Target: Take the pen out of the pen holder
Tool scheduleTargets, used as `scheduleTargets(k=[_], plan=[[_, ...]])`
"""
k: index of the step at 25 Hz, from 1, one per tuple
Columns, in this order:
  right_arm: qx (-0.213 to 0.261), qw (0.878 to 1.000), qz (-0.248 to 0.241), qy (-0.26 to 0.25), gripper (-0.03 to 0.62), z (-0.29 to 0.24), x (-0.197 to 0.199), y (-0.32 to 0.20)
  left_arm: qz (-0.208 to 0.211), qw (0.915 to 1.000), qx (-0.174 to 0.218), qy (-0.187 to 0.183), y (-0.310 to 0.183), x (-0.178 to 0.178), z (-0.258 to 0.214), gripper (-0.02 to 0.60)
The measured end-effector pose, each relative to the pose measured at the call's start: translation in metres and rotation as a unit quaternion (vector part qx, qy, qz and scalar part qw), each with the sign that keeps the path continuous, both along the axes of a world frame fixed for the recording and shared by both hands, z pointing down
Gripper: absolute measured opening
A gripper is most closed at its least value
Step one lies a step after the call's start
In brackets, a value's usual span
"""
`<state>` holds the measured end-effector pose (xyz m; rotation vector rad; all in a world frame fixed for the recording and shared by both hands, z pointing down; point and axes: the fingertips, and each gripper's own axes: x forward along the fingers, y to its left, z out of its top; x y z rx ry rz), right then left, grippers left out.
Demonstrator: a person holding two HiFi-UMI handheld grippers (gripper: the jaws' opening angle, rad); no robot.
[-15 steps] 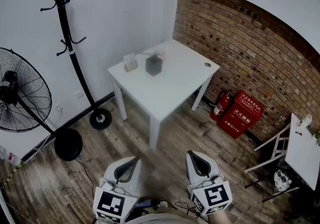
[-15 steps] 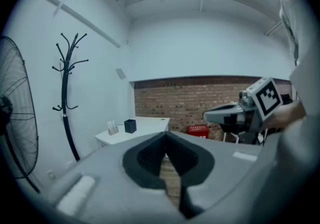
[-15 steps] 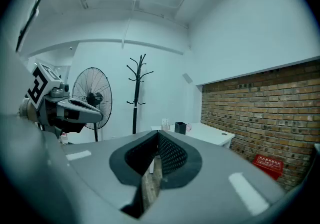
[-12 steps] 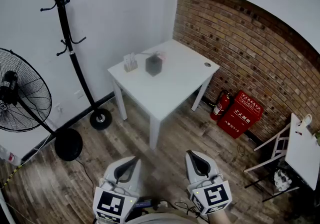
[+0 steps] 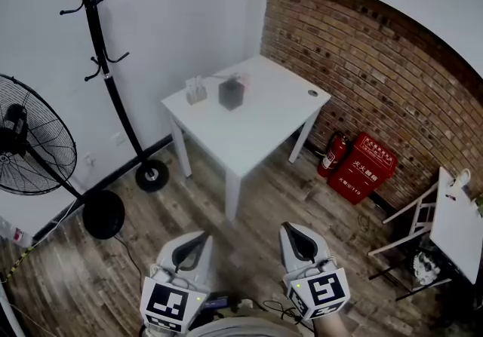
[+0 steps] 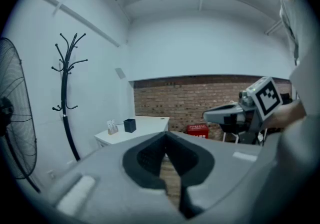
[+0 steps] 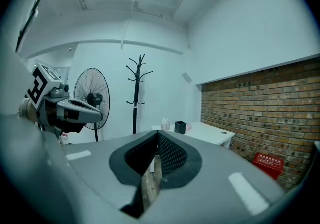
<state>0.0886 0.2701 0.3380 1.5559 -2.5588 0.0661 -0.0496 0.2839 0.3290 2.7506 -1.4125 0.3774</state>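
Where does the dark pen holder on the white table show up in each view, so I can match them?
Head view: pen holder in the upper centre.
Left gripper view: pen holder left of centre, just above the jaws.
Right gripper view: pen holder just right of centre, above the jaws.
Shared landmark: the black coat stand, left of the holder in all three.

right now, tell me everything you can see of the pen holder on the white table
The pen holder is a small, dark, boxy container, opaque and matte-looking. It stands upright on the white table, near the edge closest to the wall. A small pale item sits apart on its left. What it holds is too small to tell, and nothing grips it.
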Motion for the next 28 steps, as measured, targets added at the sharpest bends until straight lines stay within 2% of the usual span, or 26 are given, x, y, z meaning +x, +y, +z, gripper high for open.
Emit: scheduleTargets(k=[5,8,13,14,17,21,28], plan=[[0.0,1.0,-0.003,-0.031,0.005,-0.003,0.0,0.002,-0.006,0.9998,-0.015,0.01,0.003,0.002,0.002,-0.007],[0.003,1.0,-0.004,-0.028,0.005,-0.005,0.001,0.003,-0.009,0.9996,-0.022,0.013,0.004,0.004,0.002,-0.007],[0.002,0.999,-0.003,-0.033,0.008,-0.004,0.003,0.003,-0.008,0.9999,-0.012,0.005,0.004,0.006,0.001,-0.007],[0.001,0.999,-0.003,-0.036,0.015,-0.004,0.004,0.003,-0.009,0.9999,-0.013,0.006,0.004,0.006,0.002,-0.007],[0.0,0.999,-0.008,-0.041,0.094,-0.004,0.003,0.004,-0.008,1.0,-0.006,0.002,0.004,0.006,0.002,-0.007],[0.003,0.999,-0.013,-0.042,0.095,-0.005,0.006,0.006,-0.01,0.9999,0.001,-0.002,0.005,0.009,-0.001,-0.008],[0.002,0.999,-0.018,-0.046,0.095,-0.006,0.016,0.006,-0.036,0.999,-0.024,0.012,0.009,0.012,0.001,-0.008]])
